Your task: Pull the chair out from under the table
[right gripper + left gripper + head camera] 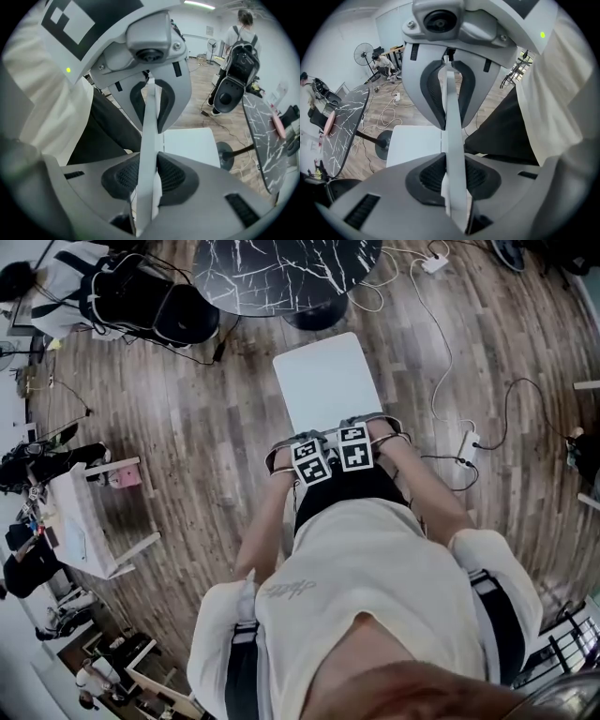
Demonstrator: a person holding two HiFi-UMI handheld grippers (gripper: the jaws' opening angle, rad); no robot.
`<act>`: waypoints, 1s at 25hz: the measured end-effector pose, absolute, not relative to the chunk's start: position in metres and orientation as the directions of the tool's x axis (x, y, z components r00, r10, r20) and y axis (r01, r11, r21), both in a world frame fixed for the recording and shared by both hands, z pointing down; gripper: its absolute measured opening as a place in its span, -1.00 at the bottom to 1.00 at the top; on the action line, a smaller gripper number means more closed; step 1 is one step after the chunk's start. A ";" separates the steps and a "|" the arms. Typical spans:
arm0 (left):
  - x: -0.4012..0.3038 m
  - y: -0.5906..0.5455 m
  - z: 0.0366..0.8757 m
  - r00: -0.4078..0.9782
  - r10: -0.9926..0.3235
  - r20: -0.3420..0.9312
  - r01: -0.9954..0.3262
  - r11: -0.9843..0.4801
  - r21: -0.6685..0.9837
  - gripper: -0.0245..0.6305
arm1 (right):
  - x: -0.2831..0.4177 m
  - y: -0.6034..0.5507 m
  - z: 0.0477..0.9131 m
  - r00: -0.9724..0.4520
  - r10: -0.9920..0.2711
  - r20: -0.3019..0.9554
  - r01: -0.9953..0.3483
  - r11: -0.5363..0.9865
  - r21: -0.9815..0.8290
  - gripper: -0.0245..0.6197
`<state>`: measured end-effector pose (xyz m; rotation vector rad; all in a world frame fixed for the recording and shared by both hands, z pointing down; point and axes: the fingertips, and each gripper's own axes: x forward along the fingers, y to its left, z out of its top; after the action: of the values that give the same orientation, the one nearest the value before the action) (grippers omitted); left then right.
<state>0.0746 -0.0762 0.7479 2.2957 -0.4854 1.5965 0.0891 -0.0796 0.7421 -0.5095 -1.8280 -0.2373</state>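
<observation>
1. My left gripper (453,176): both pads pinch the thin white chair back (454,136), which runs edge-on between them.
2. My right gripper (147,177): its pads are clamped on the same chair back. In the head view it sits just at 3 o'clock of the left gripper.
3. Chair (323,381): the white seat stands on the wooden floor (187,427) at 6 o'clock of the black marbled table (281,273). The seat's far edge is near the tabletop's rim, and the seat is uncovered.
4. Both grippers sit at the seat's 6 o'clock edge, close to the person (375,596).
</observation>
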 end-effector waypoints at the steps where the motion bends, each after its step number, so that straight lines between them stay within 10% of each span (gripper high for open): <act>1: 0.076 -0.072 0.749 0.325 -0.104 0.940 -0.439 -0.897 0.052 -0.65 | 0.091 -0.075 0.743 -0.239 0.221 0.945 0.457 0.885 -0.091 -0.64; 13: 0.090 -0.026 0.752 0.316 -0.105 0.943 -0.395 -0.918 0.030 -0.65 | 0.108 -0.027 0.748 -0.228 0.211 0.951 0.405 0.908 -0.104 -0.62; 25: 0.076 -0.037 0.721 0.369 -0.361 0.856 -0.490 -0.859 -0.151 -0.62 | 0.125 -0.055 0.718 -0.322 -0.190 0.927 0.095 0.968 0.232 -0.55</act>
<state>0.0760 -0.0371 0.7211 2.4899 -0.7784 1.5058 0.1252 -0.0551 0.7178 0.0691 -1.8772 -0.2867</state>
